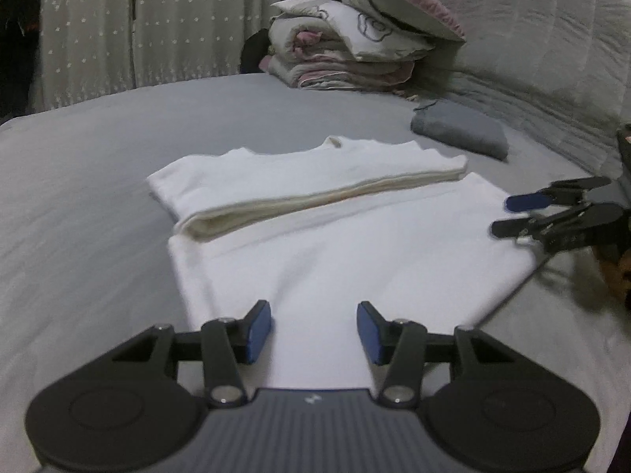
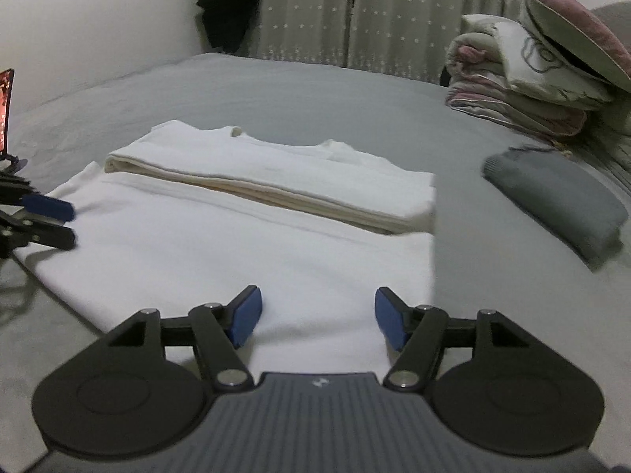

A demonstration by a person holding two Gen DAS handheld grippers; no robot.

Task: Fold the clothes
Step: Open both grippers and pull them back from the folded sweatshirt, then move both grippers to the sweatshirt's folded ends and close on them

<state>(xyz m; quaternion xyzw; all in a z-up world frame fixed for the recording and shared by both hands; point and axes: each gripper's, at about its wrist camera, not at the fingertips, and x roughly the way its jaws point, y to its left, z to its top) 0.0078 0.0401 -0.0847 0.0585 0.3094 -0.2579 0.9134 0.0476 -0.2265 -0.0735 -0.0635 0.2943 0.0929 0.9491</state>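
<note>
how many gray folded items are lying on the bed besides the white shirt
1: a folded gray cloth lies on the bed, right of the white shirt, below the stacked bedding. Others may be outside the frame.

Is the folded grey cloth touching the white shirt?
Apart. The right wrist view shows a strip of bare bed sheet between the white shirt and the folded grey cloth.

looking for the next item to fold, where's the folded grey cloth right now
The folded grey cloth lies on the bed, right of the white shirt in the right wrist view, just in front of the stacked bedding.
</note>
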